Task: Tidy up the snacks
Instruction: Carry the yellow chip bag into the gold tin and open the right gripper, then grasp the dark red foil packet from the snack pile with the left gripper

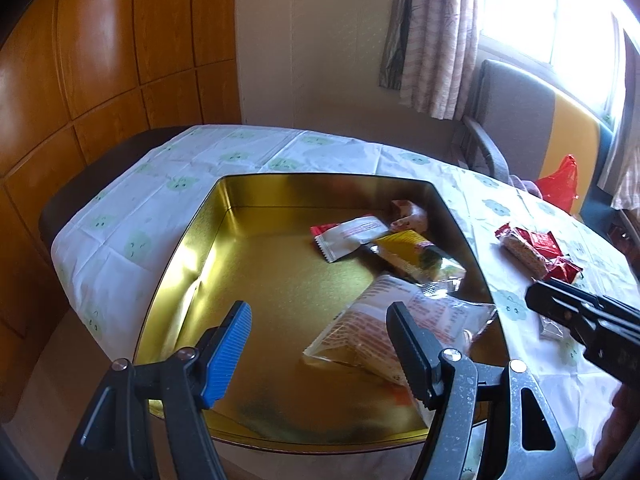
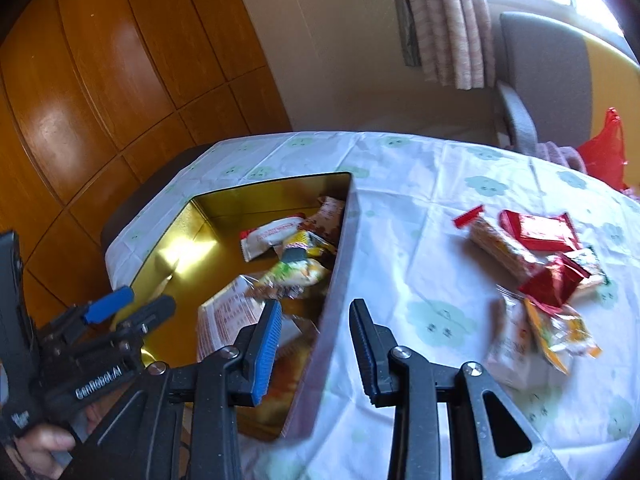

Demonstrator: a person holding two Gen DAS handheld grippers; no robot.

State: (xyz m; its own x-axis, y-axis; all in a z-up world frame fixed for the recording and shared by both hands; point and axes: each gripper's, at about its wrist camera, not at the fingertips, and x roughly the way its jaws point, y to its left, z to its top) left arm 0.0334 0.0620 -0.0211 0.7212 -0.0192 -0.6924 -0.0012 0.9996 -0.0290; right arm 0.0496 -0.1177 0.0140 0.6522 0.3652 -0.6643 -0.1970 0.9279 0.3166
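A gold tin box stands on the table and holds several snack packets. A large clear packet with red print lies at its near right. A white and red packet and a yellow packet lie further back. My left gripper is open and empty above the box; it also shows in the right wrist view. My right gripper is open and empty over the box's right wall. A pile of loose packets lies on the cloth to the right.
The table carries a white cloth with green cloud prints. A grey and yellow chair with a red plastic bag stands behind the table. Wood panelling is on the left.
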